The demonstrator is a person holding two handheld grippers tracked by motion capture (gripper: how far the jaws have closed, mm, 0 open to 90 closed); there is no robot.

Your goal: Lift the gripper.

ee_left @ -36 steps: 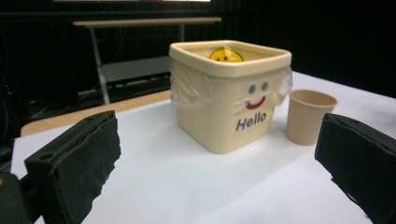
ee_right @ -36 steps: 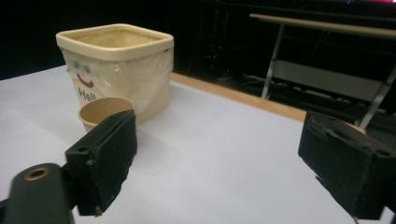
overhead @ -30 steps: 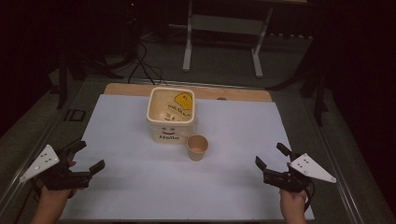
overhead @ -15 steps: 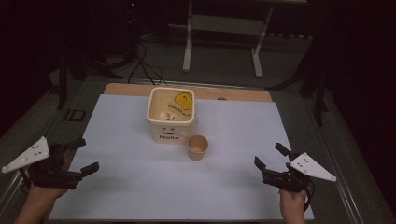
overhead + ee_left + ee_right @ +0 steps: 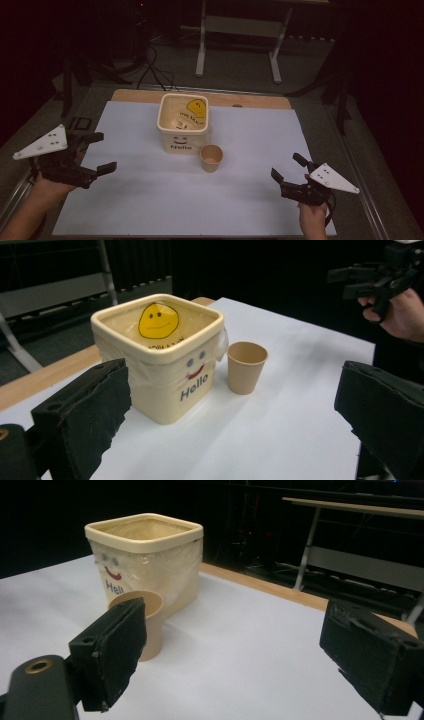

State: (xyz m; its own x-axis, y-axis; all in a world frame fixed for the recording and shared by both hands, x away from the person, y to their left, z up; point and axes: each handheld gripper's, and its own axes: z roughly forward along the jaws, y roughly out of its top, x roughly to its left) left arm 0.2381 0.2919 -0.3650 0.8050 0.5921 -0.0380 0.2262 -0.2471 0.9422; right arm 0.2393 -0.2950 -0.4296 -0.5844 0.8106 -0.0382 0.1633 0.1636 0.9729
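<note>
Left tongs (image 5: 98,151): wide apart, holding nothing, hanging low at my near-left corner of the bench (image 5: 150,200). I've got them aimed at the tub so both things sit framed between the pads.
Right tongs (image 5: 289,172): also spread open and empty, parked at the near-right corner, pointing back in toward the middle.
Paper cup (image 5: 211,158): upright and empty, well ahead of both tongs, closer to the right pair. Nearest grab, so I'd guess it's what I go for.
Tub (image 5: 182,124): cream "Hello" bin just behind the cup, nearly touching it, lined with a smiley bag (image 5: 159,320). Looks like a little trash bin, so probably where the cup ends up.
Why so far back: keeps both approaches clear.
</note>
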